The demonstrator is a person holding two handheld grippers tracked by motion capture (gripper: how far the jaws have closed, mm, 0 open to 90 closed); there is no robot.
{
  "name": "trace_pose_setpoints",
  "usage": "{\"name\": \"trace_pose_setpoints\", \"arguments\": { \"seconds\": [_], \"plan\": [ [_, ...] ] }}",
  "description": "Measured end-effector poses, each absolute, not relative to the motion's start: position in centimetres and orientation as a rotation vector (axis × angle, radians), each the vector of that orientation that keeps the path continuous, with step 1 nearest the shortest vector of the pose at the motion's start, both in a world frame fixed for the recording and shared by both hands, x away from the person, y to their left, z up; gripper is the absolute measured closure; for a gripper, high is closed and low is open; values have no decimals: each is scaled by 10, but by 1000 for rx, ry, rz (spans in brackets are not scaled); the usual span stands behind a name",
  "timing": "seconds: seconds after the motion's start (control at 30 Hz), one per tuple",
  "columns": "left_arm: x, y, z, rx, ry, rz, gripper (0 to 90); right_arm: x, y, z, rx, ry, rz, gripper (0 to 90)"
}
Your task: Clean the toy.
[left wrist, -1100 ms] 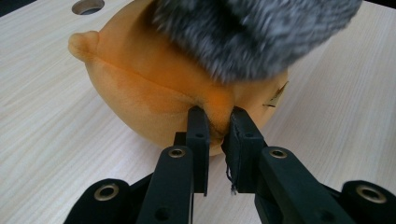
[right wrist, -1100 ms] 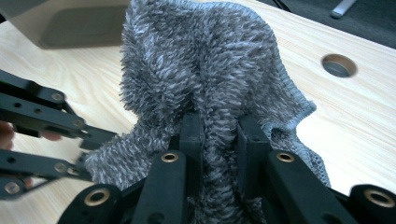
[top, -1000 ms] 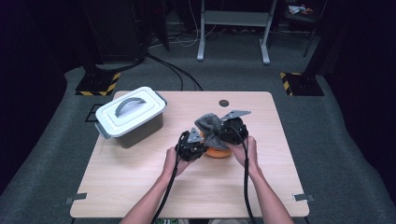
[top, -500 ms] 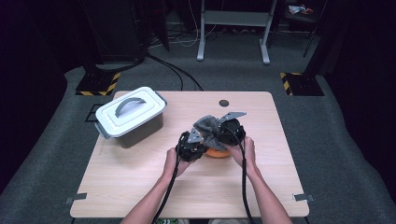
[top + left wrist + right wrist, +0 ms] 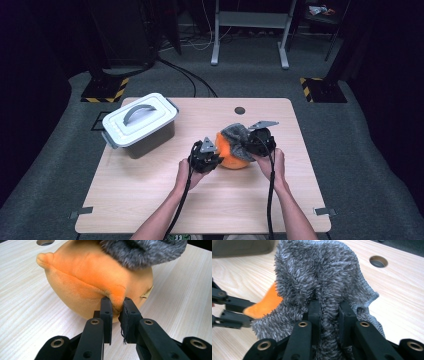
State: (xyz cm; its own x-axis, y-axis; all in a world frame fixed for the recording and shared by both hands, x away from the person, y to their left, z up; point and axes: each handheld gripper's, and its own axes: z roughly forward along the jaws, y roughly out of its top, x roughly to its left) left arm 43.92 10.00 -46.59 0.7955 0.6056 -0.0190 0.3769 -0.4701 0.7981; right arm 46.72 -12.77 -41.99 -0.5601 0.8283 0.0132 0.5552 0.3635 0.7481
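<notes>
An orange plush ball rests near the middle of the wooden table. A fuzzy grey cloth drapes over its top and right side. My left gripper sits at the plush's left and is shut on a pinched fold of the orange fabric. At the plush's right, my right gripper is shut on a bunched ridge of the grey cloth. In the right gripper view the left gripper's jaws show at the left edge, pinching the orange plush.
A grey lidded box with a handle stands at the table's back left. A round cable hole lies behind the plush. Bare wood spreads in front of the hands and to the right.
The right gripper has pulled the grey cloth to the right, off the plush's left side. More orange now shows. The left gripper has stayed put.
</notes>
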Motion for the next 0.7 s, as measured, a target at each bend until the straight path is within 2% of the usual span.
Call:
{"name": "trace_pose_setpoints", "arguments": {
  "seconds": [0.7],
  "plan": [
    [440,101,-466,2130,732,340,806,469,-177,-454,1410,2208,1025,757]
  ]
}}
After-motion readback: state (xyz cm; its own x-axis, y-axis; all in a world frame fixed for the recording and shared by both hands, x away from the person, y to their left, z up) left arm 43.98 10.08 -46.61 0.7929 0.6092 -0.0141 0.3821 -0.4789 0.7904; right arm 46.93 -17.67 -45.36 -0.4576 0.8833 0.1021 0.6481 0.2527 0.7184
